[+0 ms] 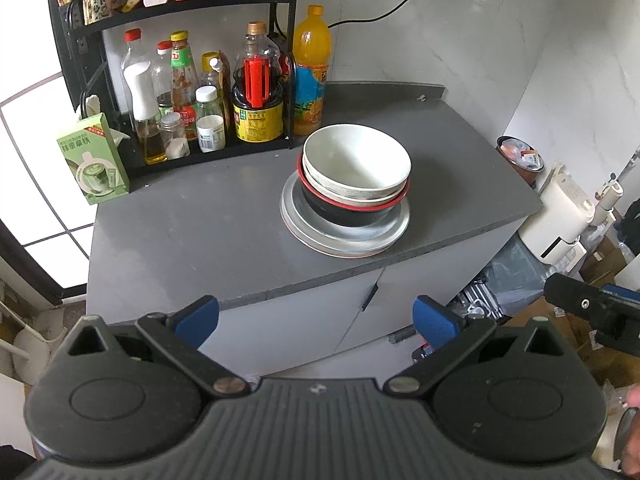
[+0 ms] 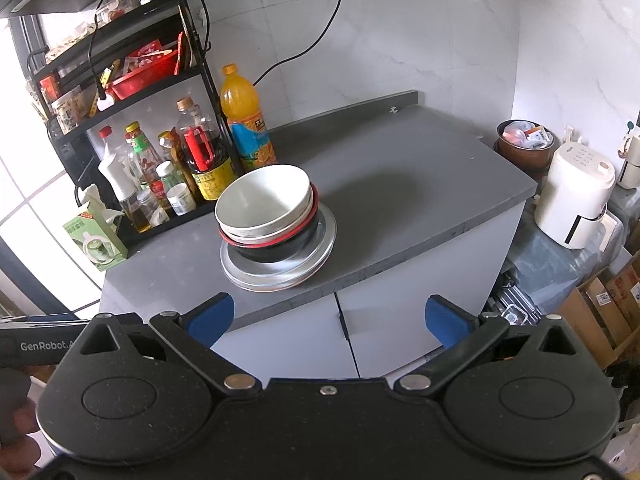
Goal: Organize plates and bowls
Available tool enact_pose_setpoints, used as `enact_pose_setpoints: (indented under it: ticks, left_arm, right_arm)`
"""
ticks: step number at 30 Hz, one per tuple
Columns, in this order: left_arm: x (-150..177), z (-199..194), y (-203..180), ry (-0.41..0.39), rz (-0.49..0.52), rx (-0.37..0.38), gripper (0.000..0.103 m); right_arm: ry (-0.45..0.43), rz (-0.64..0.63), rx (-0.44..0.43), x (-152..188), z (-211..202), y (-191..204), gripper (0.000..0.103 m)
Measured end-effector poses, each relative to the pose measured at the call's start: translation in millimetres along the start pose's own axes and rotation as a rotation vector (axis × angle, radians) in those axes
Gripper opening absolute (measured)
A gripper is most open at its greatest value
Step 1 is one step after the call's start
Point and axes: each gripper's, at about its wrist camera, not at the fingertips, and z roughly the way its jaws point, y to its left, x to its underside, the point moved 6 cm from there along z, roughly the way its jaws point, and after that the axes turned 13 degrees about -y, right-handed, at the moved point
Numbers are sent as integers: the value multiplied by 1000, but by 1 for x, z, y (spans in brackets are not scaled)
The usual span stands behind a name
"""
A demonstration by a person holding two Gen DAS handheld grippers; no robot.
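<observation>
On the grey worktop (image 1: 192, 216), just beside a rack of sauce bottles (image 1: 200, 92), the white bowl (image 1: 356, 160) sits nested in a red-rimmed black bowl (image 1: 344, 212) on stacked metal plates (image 1: 348, 240); the left gripper (image 1: 316, 320) hangs in front of the cabinet, jaws wide and empty. The right gripper (image 2: 328, 320) hangs likewise, jaws wide, holding nothing.
</observation>
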Motion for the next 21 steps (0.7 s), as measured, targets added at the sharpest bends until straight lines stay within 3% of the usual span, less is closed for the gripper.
enact_pose_setpoints:
  ticks: [21]
  left_arm:
    - [-3, 6, -12, -10, 23, 8, 102]
  right_arm:
    - [-4, 4, 21, -1, -2, -11, 103]
